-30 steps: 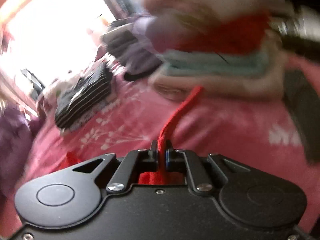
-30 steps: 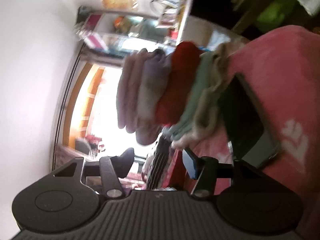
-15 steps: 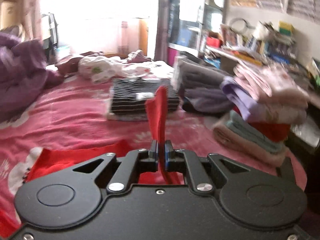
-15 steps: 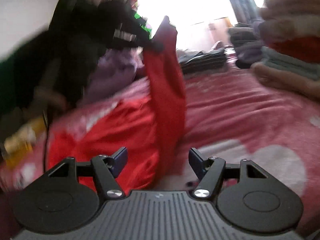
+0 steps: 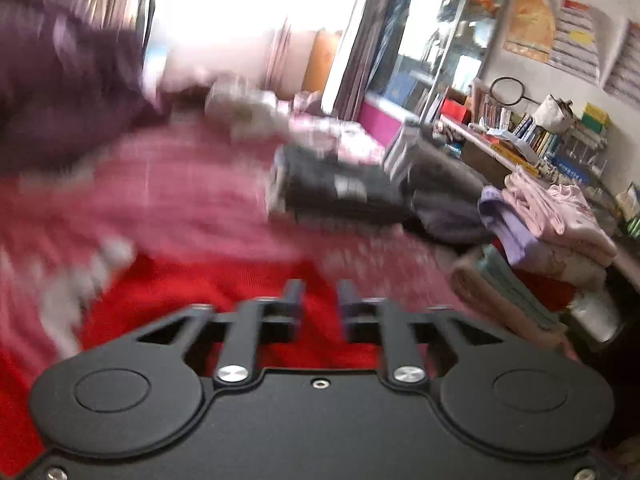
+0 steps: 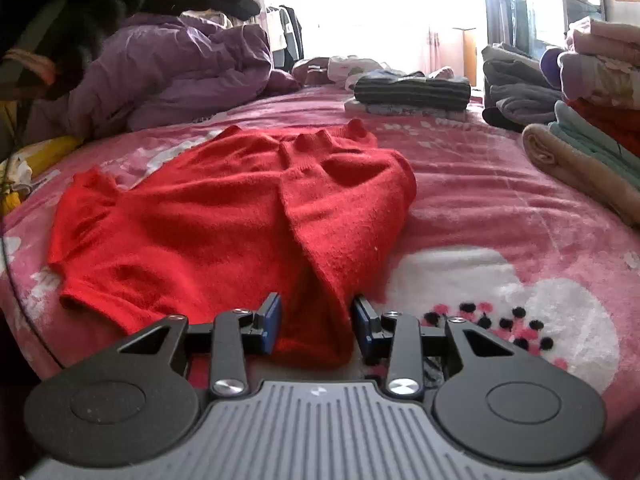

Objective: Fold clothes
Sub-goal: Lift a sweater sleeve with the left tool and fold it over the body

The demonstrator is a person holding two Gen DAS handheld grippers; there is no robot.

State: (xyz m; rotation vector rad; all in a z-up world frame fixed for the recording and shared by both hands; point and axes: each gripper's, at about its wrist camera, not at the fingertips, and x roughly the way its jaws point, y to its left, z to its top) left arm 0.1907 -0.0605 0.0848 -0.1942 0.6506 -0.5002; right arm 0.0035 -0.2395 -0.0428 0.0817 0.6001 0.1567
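A red knit sweater (image 6: 200,220) lies flat on the pink bedspread (image 6: 480,200), one sleeve folded across its body. My right gripper (image 6: 316,320) sits low at the sweater's near edge. Its jaws are closing, with a bunched fold of red cloth between the blue pads (image 6: 272,316); the cloth still rests on the bed. In the blurred left wrist view, my left gripper (image 5: 320,300) hovers over the red sweater (image 5: 200,292). Its jaws are opening and hold nothing.
A tall stack of folded clothes (image 6: 580,148) stands at the right, seen also in the left wrist view (image 5: 540,248). A striped folded pile (image 6: 412,90) and a grey pile (image 6: 516,96) lie further back. A purple quilt (image 6: 172,72) fills the far left. Cluttered bookshelves (image 5: 540,136) line the wall.
The left gripper let go of the red sleeve it pinched and its jaws parted. The sweater dropped flat onto the bed. The right gripper came down to its near edge, jaws narrower.
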